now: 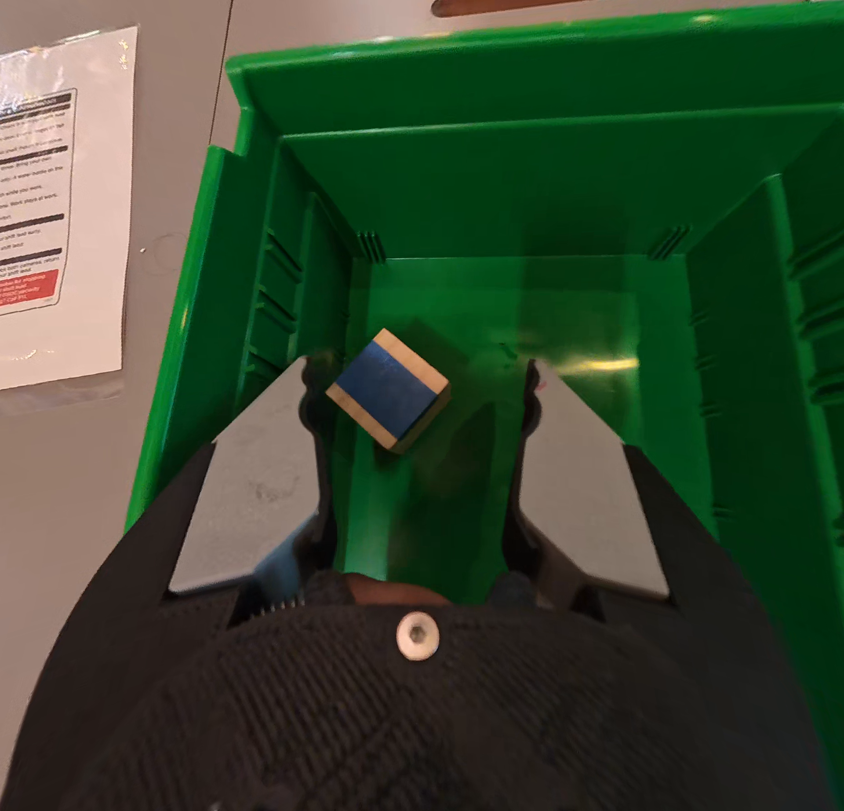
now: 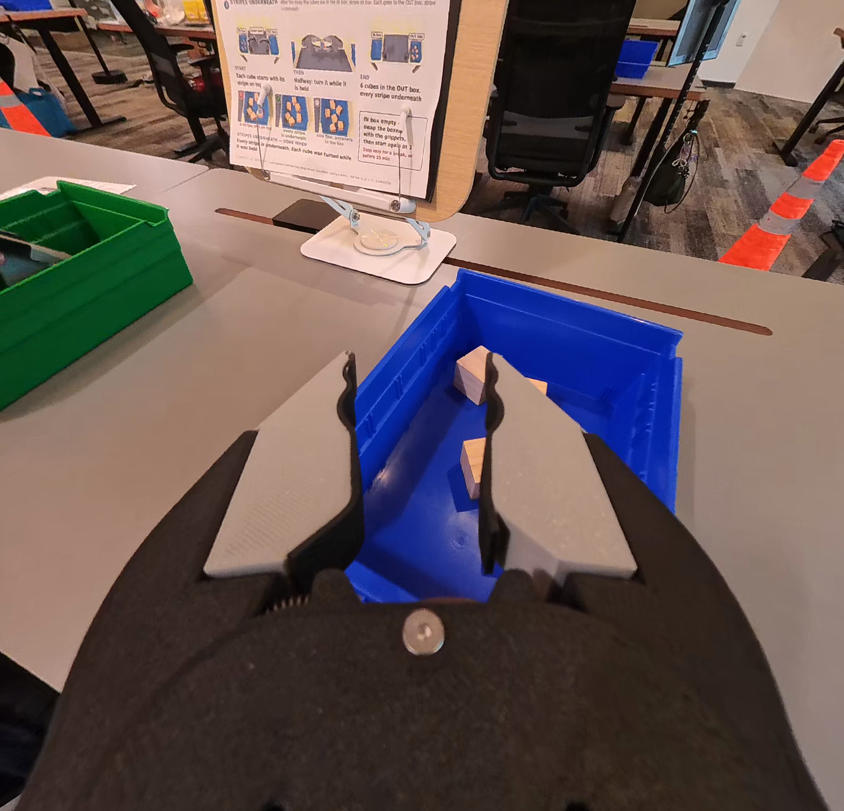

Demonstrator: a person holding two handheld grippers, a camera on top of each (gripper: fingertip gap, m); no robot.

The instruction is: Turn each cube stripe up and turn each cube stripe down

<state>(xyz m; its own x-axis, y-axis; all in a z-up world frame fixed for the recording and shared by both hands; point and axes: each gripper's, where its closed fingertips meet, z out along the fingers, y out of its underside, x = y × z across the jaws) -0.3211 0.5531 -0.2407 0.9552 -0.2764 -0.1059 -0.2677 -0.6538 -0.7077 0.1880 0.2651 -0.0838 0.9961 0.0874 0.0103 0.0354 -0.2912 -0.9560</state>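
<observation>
- Left gripper (image 1: 418,364), grey wedge fingers w/ black pads: jaws wide apart, nothing held. It points down into the green plastic bin (image 1: 525,195), straddling the small wooden cube with a broad blue stripe (image 1: 388,389).
- Cube lies on the bin floor, stripe face up, turned diagonal to the fingers, closer to the left pad; can't tell if it touches. Looks like a pick lined up. The diagonal set means the jaws would likely meet corners unless the wrist twists.
- Right gripper (image 2: 420,359): jaws partly open, empty, over the near end of the blue plastic bin (image 2: 571,323). Prob. waiting to take a handover or drop-off spot.
- In the blue bin: plain wooden cubes (image 2: 472,375), at least three visible, one mostly hidden behind the right finger; no stripe showing on top, so stripes are presumably underneath. Can't confirm.
- Surface: smooth grey tabletop (image 2: 228,355) w/ a brown cable slot; the bins sit well apart, green one to the left.
- Room: white instruction sheet on a stand (image 2: 338,76) behind the blue bin, laminated notice (image 1: 59,204) beside the green bin, black office chair (image 2: 557,103), orange cone (image 2: 785,204), patterned carpet, more desks beyond.
</observation>
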